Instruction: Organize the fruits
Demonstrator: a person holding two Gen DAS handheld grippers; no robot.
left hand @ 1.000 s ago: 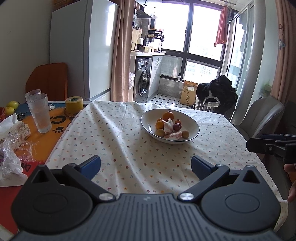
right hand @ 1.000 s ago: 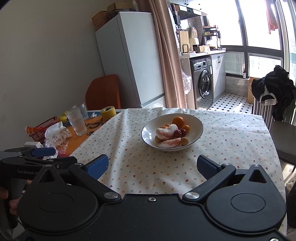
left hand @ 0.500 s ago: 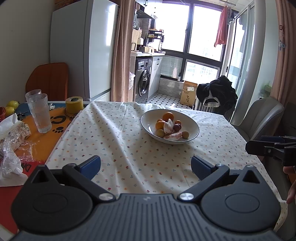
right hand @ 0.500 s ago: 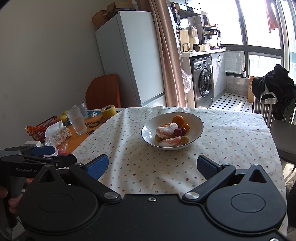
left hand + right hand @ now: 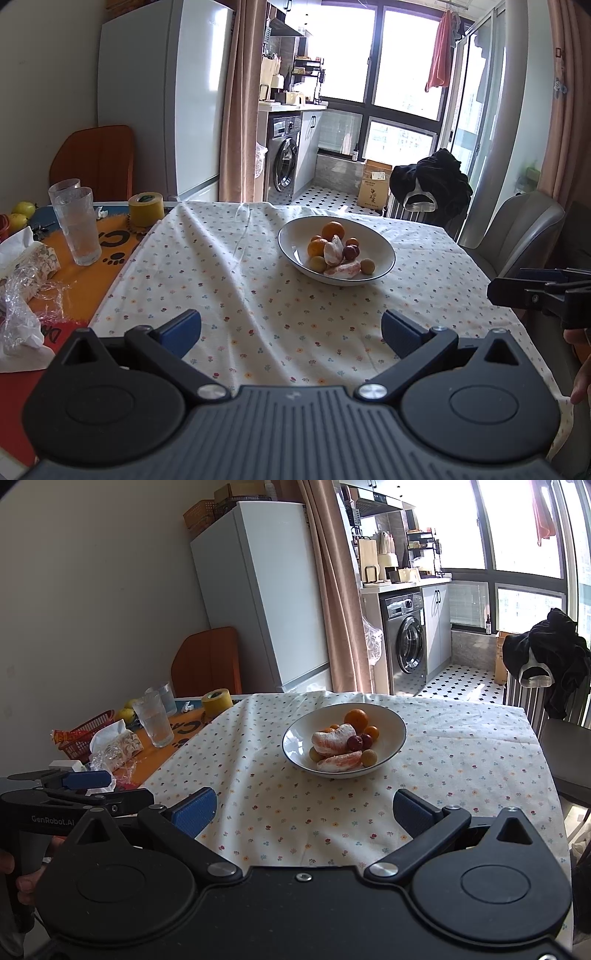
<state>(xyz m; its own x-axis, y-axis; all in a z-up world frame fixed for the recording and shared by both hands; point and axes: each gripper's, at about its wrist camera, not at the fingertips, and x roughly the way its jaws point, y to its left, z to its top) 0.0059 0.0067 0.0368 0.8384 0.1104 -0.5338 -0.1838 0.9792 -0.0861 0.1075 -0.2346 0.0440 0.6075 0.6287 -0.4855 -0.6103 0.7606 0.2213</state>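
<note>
Left gripper (image 5: pixel 291 330) and right gripper (image 5: pixel 304 810): both spread wide, empty, low over floral tablecloth (image 5: pixel 258 295), well short of white bowl (image 5: pixel 384 254) at 12 o'clock; oranges, peeled segments, small plums piled inside; glass (image 5: pixel 78 229), tape roll (image 5: pixel 146 209) at 10 o'clock

"GenRobot.AI" reads in pale letters on the black body of the left hand-held gripper (image 5: pixel 79 780), at 9 o'clock in the right wrist view. Large letters on the orange mat (image 5: pixel 110 251) are cut off, illegible.
</note>
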